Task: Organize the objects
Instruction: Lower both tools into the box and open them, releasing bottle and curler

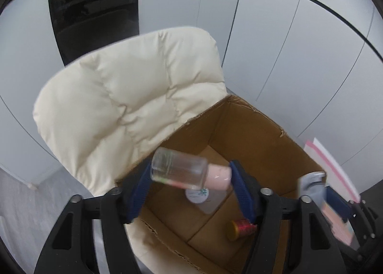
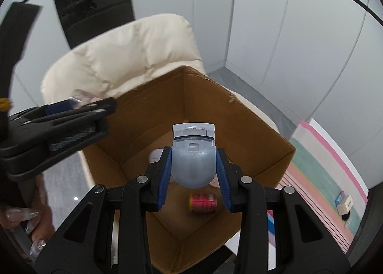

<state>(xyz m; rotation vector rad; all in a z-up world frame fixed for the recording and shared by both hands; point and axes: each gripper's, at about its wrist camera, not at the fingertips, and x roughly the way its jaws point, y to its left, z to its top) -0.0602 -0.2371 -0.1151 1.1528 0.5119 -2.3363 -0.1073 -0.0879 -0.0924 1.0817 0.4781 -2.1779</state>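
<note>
The clear bottle with a pink cap (image 1: pixel 189 172) lies crosswise between the left gripper's (image 1: pixel 191 188) spread blue pads, above the open cardboard box (image 1: pixel 253 130). The right gripper (image 2: pixel 194 171) clamps a pale blue curler (image 2: pixel 193 154) over the same box, where a red can (image 2: pixel 202 203) lies. A cream cushion (image 1: pixel 124 106) sits far left.

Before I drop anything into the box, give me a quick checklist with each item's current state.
1. Clear bottle above the cardboard box: ok.
2. Left tongs gripping the clear bottle: cannot tell; it lies tilted and blurred between the pads.
3. Right tongs shut on the grey curler: ok.
4. Grey curler above the box opening: ok.
5. Free floor in the box: ok; only a red can and a small bottle lie there.
</note>
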